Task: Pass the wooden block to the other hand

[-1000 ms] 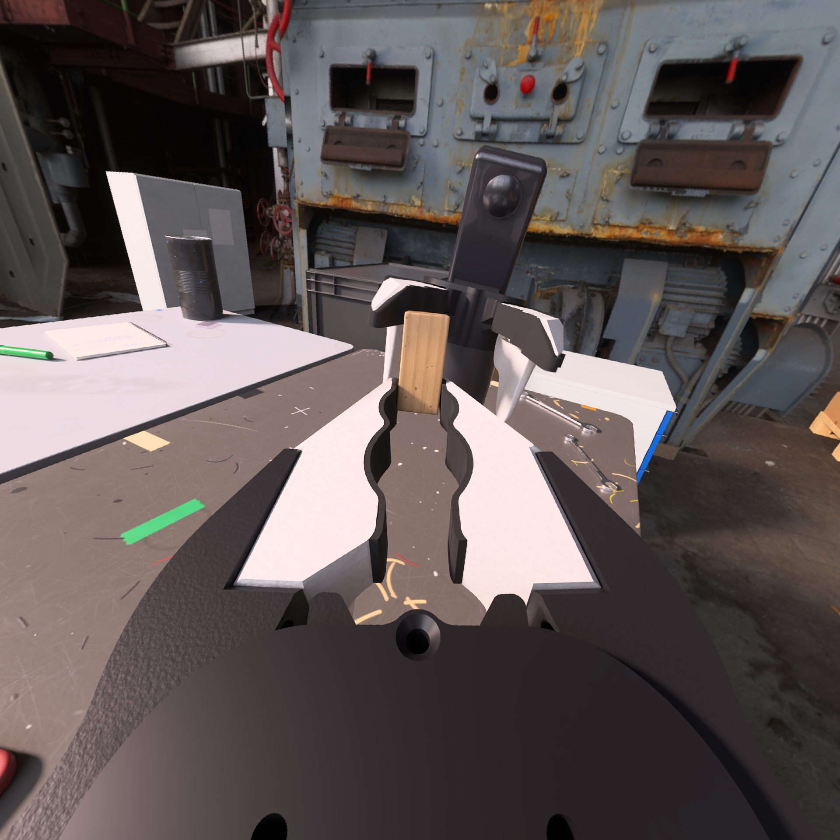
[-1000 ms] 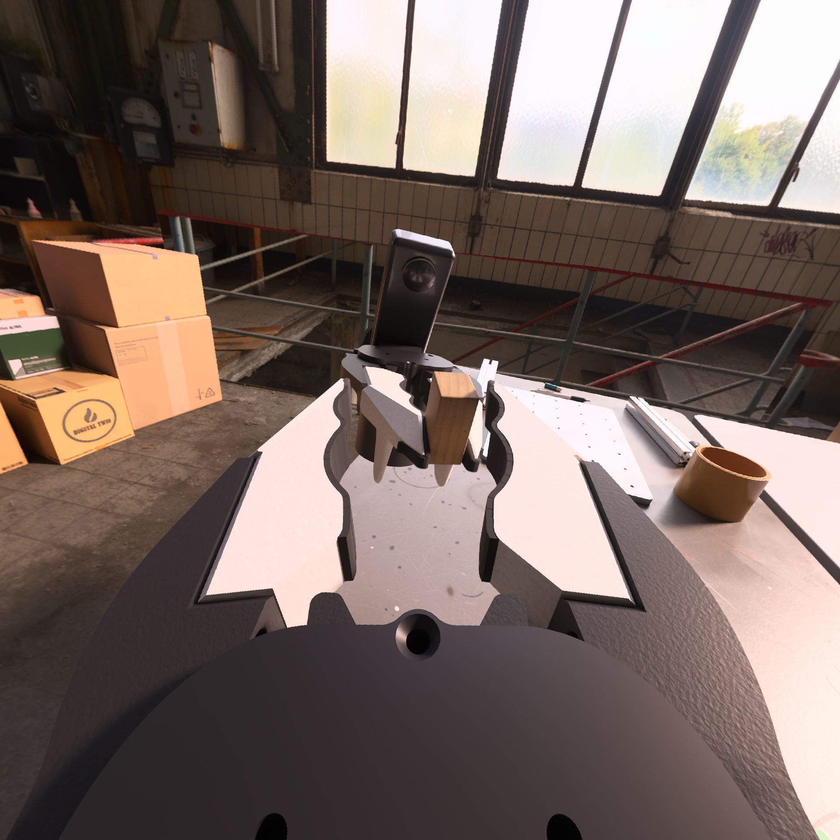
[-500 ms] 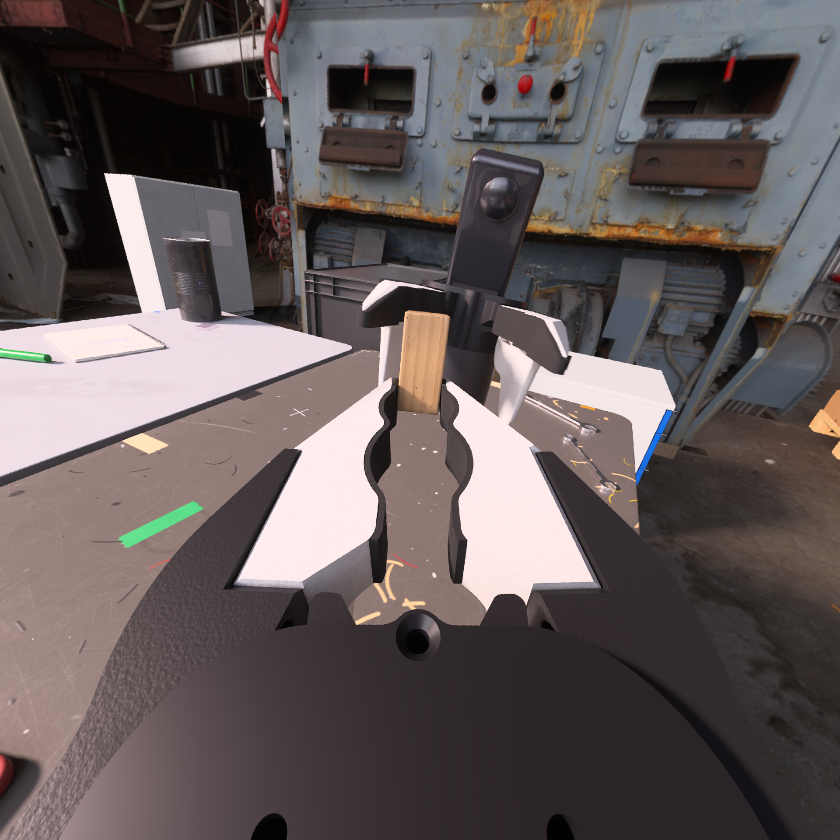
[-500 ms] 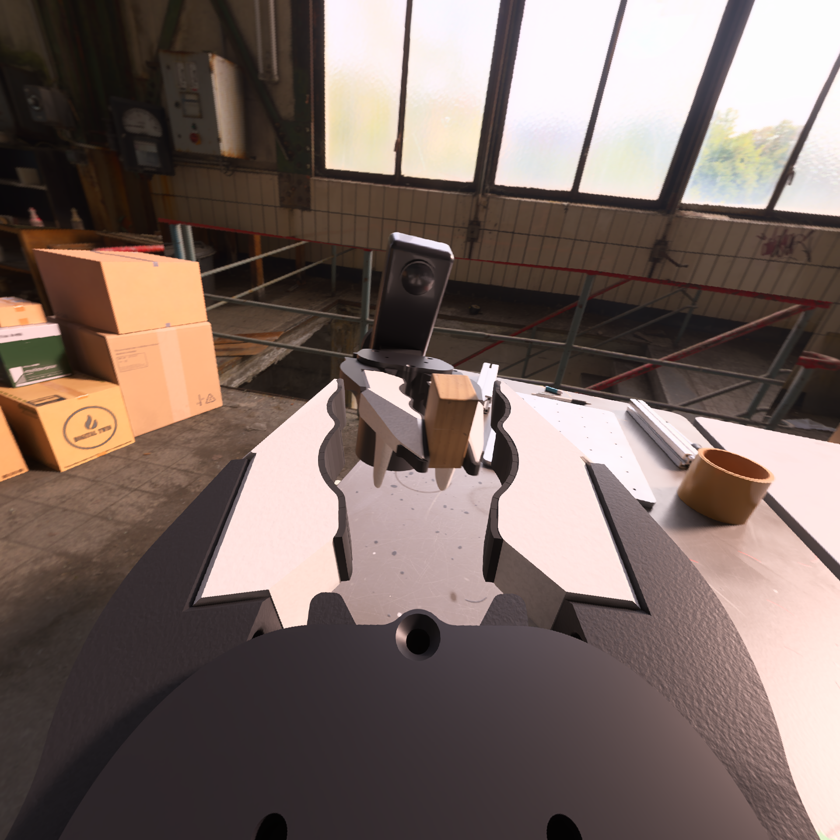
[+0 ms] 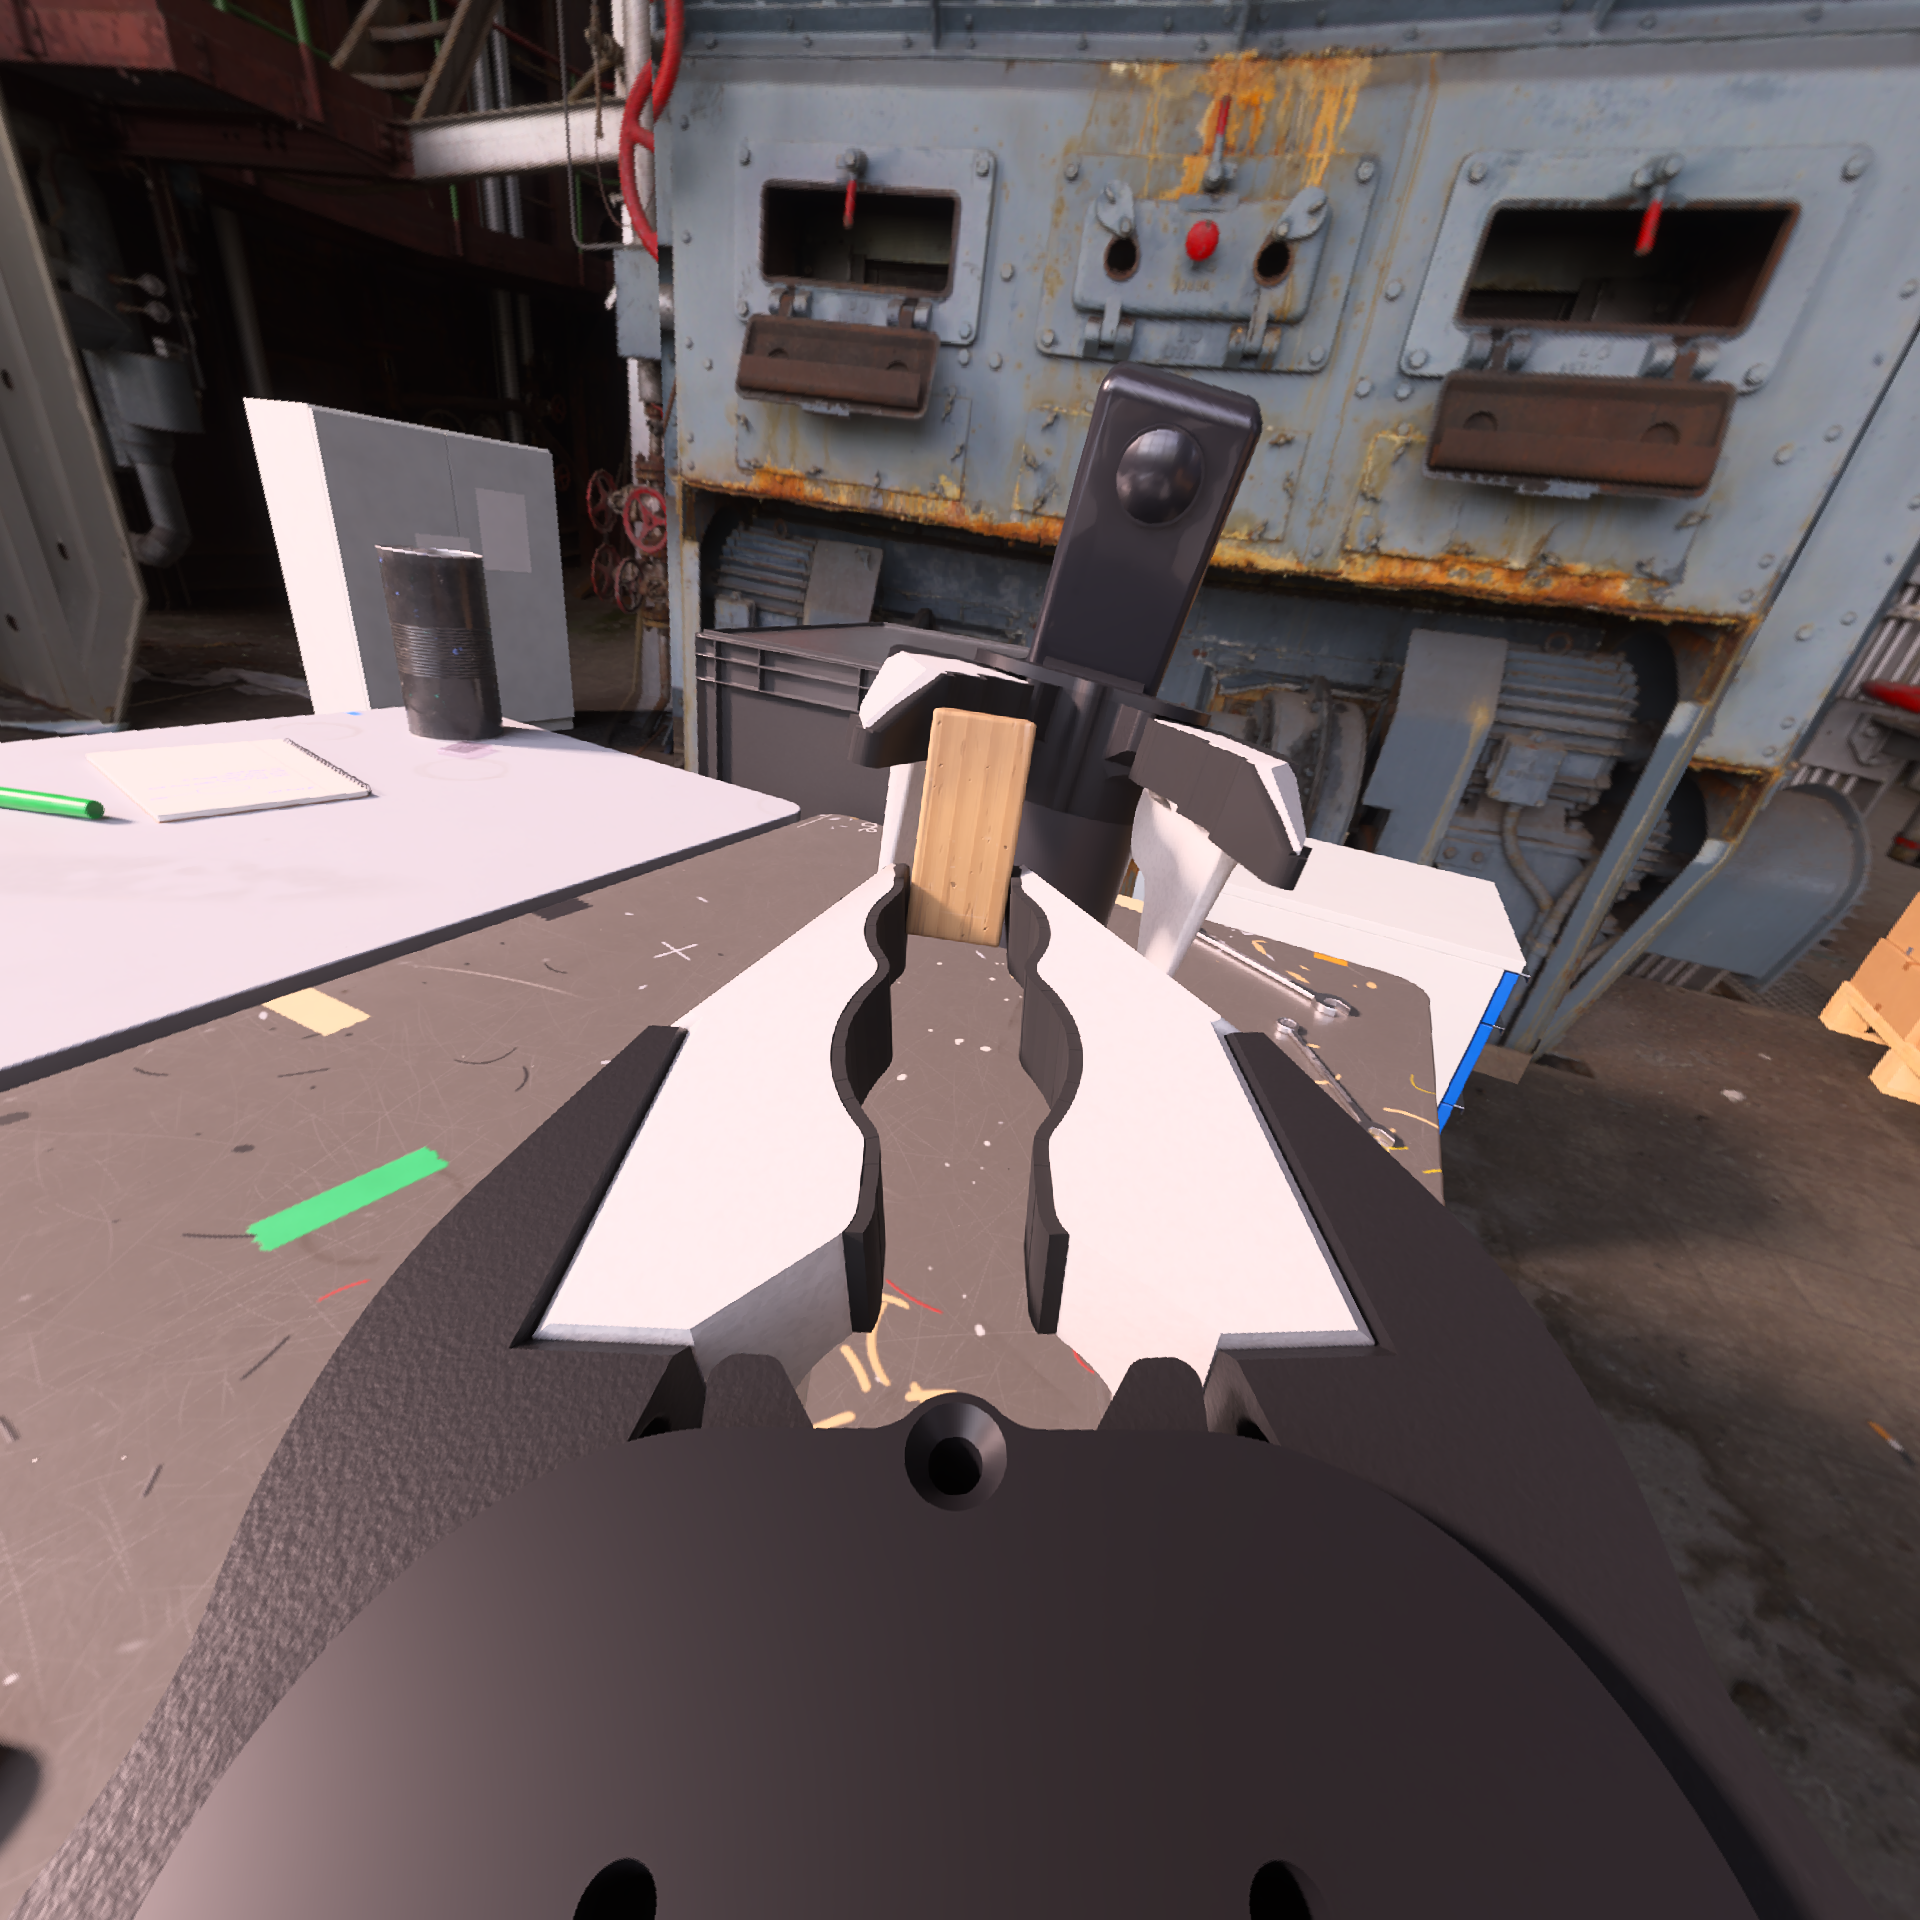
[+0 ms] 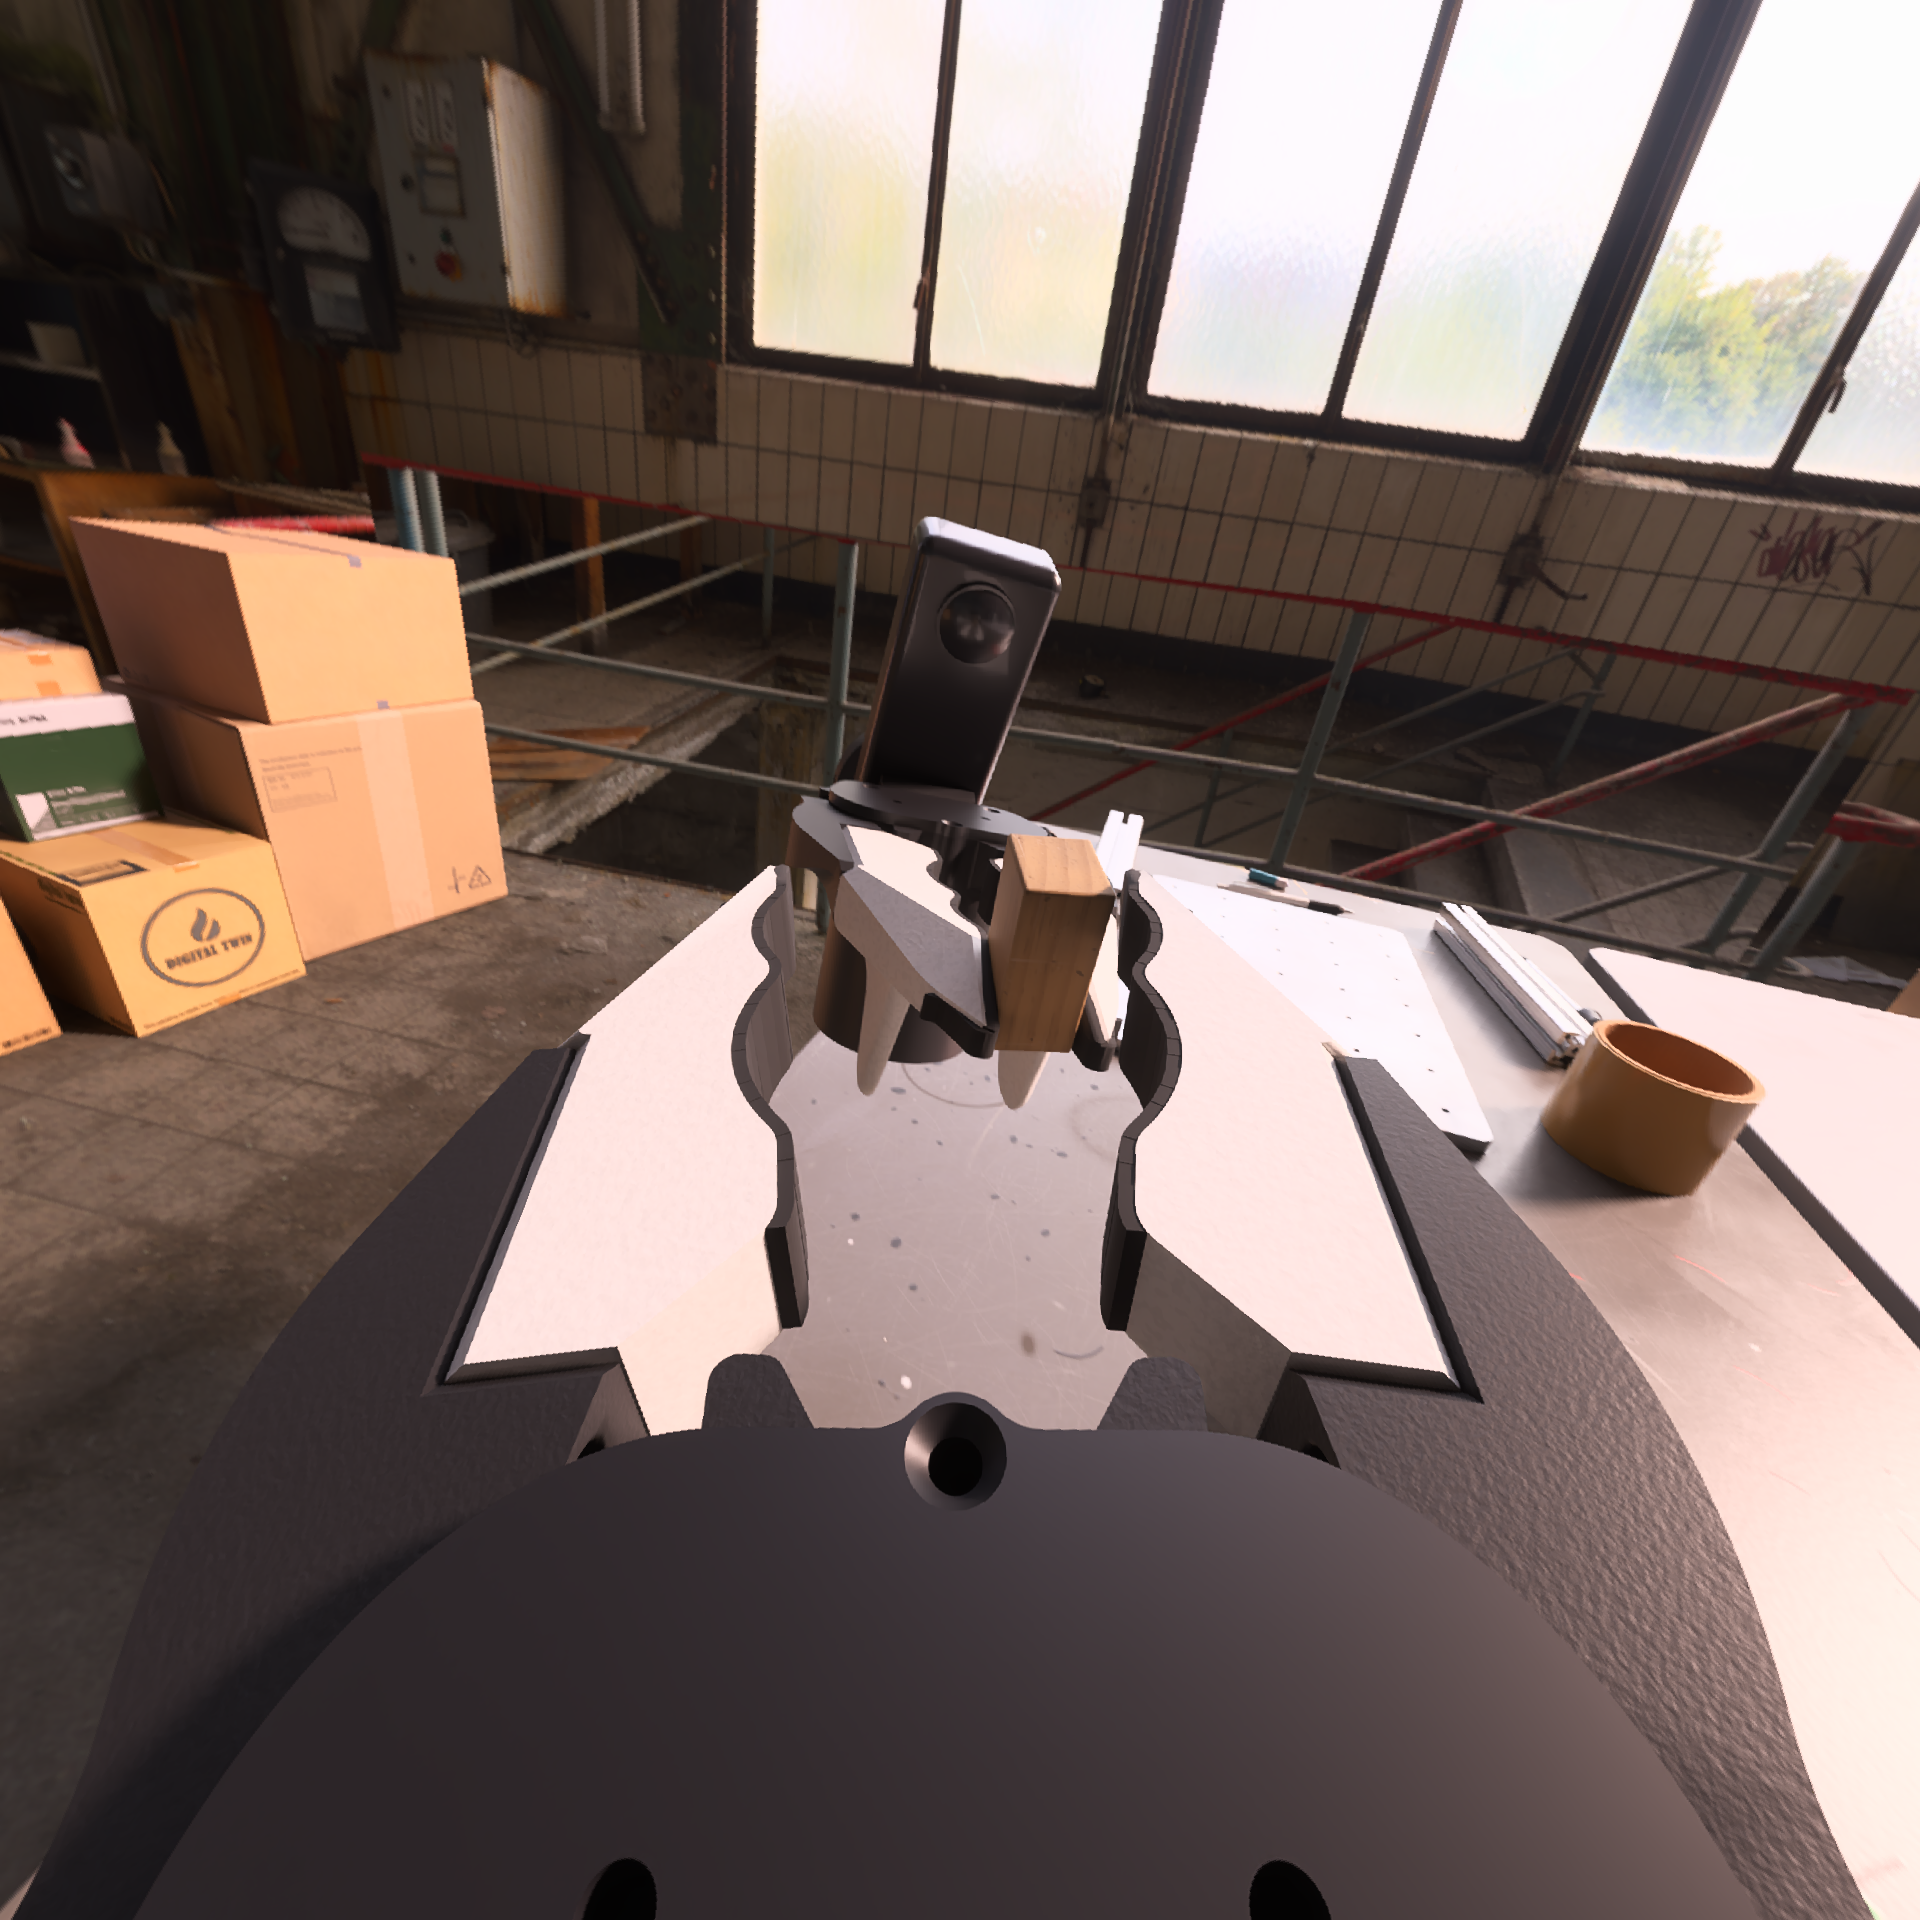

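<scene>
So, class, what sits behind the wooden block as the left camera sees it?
The right claw, open, its dark body rising above the wooden block. The block covers part of one finger.

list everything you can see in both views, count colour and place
wooden block: 1, light wood, upright between the left gripper's fingertips
pipe piece: 1, dark metal, on white board, far left
notebook: 1, white, on white board
pen: 1, green, beside notebook
tape strip: 1, green, stuck on worktop
wrenches: 2, silver, worktop's right edge
tape roll: 1, brown, on worktop, right
cardboard boxes: several, tan, stacked on floor, left
left gripper: 1, black and white, shut on block
right gripper: 1, black and white, open around block
</scene>
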Robot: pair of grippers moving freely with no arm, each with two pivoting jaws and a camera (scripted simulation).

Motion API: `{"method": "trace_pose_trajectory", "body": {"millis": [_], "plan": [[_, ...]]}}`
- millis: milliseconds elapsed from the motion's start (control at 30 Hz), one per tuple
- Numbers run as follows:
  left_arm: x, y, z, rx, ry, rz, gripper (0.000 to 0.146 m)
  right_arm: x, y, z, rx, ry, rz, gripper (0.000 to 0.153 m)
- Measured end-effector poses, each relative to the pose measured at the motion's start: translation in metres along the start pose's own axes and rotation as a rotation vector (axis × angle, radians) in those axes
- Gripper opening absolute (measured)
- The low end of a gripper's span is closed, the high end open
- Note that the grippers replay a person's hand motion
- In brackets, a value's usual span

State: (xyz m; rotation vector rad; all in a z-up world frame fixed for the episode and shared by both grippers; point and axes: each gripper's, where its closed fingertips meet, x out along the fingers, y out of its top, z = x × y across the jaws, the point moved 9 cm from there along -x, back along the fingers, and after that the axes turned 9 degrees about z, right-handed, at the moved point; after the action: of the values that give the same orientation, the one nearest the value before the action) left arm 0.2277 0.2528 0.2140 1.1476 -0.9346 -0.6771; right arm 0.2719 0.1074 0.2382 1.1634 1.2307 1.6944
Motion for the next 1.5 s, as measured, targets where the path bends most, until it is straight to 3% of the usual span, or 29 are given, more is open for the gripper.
{"method": "trace_pose_trajectory", "body": {"millis": [167,367,567,733,833,1067,1333,1500], "plan": [[-0.0012,-0.0016,-0.0027,-0.02,0.009,0.008,0.018,-0.0082,0.0008,0.0086,0.032,-0.012,-0.011,0.054],[0.0019,-0.0043,-0.0008,-0.016,-0.003,-0.011,0.018,-0.0019,-0.0028,0.0043,0.033,-0.005,0.001,0.065],[-0.0037,0.0011,-0.0044,-0.01,0.025,0.013,0.018,-0.0076,0.0003,0.0069,0.031,0.014,-0.018,0.059],[-0.0001,-0.0017,-0.0016,-0.007,0.006,-0.004,0.018,-0.0056,-0.0031,0.0087,0.048,-0.025,0.017,0.081],[0.002,-0.0035,-0.0001,0.0,0.004,-0.015,0.018,-0.0008,-0.0037,0.0031,0.034,0.006,0.004,0.086],[-0.0037,0.0026,-0.0029,-0.005,0.02,0.015,0.018,-0.0074,0.0011,0.007,0.035,-0.006,0.013,0.077],[0.0007,-0.0014,0.0004,0.002,0.003,-0.007,0.018,-0.0006,-0.0023,0.0015,0.018,0.012,-0.001,0.084],[-0.0021,0.0023,-0.0008,-0.001,0.008,0.009,0.018,-0.0075,0.0015,0.0072,0.049,0.005,0.026,0.073]]}}
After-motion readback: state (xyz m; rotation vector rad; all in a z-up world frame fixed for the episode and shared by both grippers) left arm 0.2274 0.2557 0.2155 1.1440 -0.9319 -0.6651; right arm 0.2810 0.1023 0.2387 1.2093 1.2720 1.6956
